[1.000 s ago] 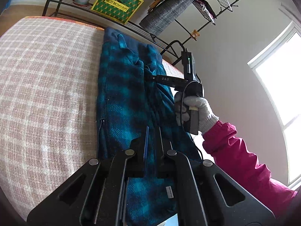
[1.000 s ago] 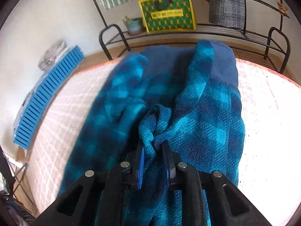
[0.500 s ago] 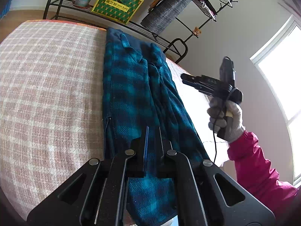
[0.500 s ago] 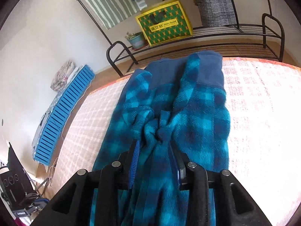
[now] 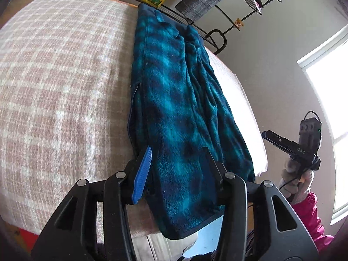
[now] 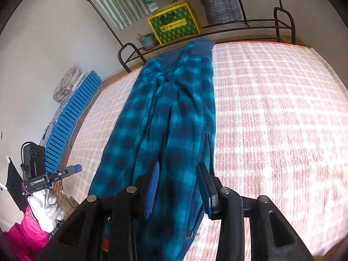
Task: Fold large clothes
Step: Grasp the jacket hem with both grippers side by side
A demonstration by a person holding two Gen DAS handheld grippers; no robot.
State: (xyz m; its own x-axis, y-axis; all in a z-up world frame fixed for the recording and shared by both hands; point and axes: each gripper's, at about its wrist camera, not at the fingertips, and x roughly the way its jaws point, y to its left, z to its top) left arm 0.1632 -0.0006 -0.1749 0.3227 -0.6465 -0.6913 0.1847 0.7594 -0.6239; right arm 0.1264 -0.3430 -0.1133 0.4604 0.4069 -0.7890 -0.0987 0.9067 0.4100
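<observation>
A teal and navy checked fleece garment (image 5: 174, 87) lies as a long narrow strip on the pink checked bed cover (image 5: 65, 76), its near hem hanging over the bed's edge. My left gripper (image 5: 176, 152) is low over that hem. Its jaws are opening, the fleece lies loose between them, and the pads do not press it. In the right wrist view the garment (image 6: 174, 108) runs away from my right gripper (image 6: 178, 166), which hovers above it with jaws opening and nothing gripped. Each gripper also shows in the other view: the right gripper (image 5: 267, 135) beside the bed, the left gripper (image 6: 77, 168) at the left.
A black metal rack behind the bed carries a yellow-green box (image 6: 174, 26) and a potted plant (image 6: 148, 40), with a plaid coat (image 6: 219, 0) hanging above. A blue slatted crate (image 6: 71, 113) leans by the wall. A gloved hand (image 5: 298, 184) with a pink sleeve holds the right gripper near a bright window (image 5: 326, 108).
My left jaws, shut on the hem before, have sprung apart and dropped lower. My right gripper let go of the bunched fleece and pulled back and up, off to the bed's side.
</observation>
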